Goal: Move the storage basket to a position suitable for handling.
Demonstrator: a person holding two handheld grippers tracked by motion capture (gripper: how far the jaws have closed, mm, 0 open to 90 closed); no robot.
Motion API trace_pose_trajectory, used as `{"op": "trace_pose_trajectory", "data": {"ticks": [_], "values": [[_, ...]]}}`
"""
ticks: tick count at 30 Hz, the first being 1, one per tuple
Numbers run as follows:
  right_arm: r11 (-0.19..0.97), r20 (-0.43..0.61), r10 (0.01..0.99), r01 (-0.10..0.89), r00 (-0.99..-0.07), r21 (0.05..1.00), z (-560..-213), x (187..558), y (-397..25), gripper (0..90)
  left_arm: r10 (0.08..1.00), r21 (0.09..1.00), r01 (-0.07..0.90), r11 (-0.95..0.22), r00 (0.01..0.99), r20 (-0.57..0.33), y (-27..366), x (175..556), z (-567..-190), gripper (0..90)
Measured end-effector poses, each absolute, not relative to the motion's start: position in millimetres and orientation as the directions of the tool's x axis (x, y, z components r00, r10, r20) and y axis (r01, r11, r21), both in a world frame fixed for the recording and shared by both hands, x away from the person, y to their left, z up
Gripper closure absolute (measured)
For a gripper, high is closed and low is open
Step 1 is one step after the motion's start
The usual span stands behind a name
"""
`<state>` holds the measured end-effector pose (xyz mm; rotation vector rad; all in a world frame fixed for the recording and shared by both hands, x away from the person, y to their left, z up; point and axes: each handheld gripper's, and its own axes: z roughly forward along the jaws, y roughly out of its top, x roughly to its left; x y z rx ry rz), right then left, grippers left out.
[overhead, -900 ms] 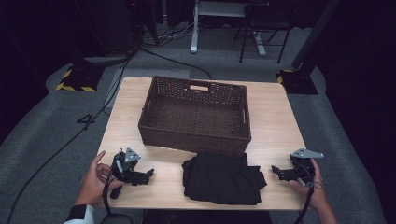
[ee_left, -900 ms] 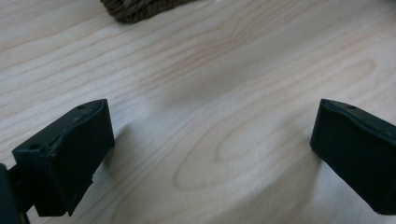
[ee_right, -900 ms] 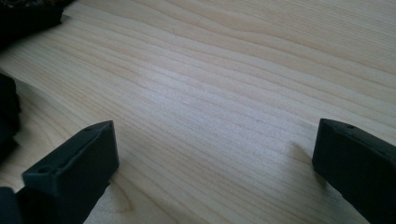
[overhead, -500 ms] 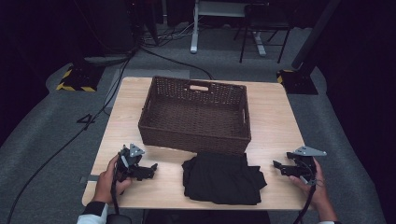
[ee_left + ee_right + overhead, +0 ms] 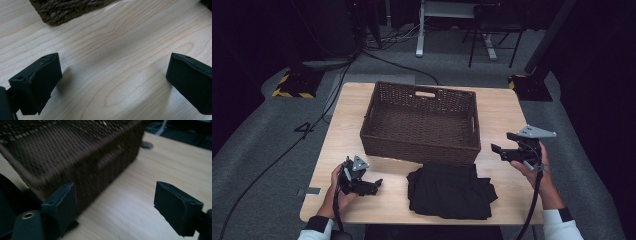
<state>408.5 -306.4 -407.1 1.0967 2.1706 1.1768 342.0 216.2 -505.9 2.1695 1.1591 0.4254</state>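
Observation:
A dark brown wicker basket stands empty in the middle of the wooden table. In front of it lies a folded black cloth. My left gripper rests low on the table left of the cloth, and in the left gripper view its jaws are spread wide over bare wood, with the basket's corner ahead. My right gripper is held up beside the basket's right front corner. It is open, facing the basket's wall, with the cloth at the left.
The table's front edge runs just below the cloth. Bare wood lies right of the basket. On the floor behind the table are cables, a yellow-and-black striped block and desk legs.
My right gripper has risen and moved forward and left, towards the basket's right front corner. My left gripper has slid a little right, towards the cloth.

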Motion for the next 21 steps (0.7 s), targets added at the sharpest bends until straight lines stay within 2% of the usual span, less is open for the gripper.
{"op": "trace_pose_trajectory", "data": {"ticks": [4, 7, 10, 17, 21], "values": [[0.353, -0.029, 0.779, 0.4, -0.626, 0.846, -393, 421, -279, 18.6, 0.807, 0.67, 0.589, -0.452, 0.59, 0.025, 213, 334, -505, 0.5], [0.335, 0.02, 0.772, 0.433, -0.635, 0.837, -392, 436, -265, 18.6, 0.782, 0.662, 0.589, -0.464, 0.623, -0.005, 211, 331, -506, 0.6], [0.364, 0.011, 0.779, 0.466, -0.627, 0.806, -399, 449, -252, 18.5, 0.757, 0.662, 0.573, -0.483, 0.654, -0.014, 210, 332, -506, 0.5], [0.411, -0.003, 0.797, 0.539, -0.604, 0.735, -414, 475, -242, 14.8, 0.801, 0.661, 0.607, -0.441, 0.598, -0.015, 217, 364, -506, 0.5], [0.384, 0.005, 0.822, 0.561, -0.569, 0.733, -416, 481, -253, 15.8, 0.8, 0.663, 0.604, -0.442, 0.599, -0.013, 214, 378, -506, 0.5]]}}
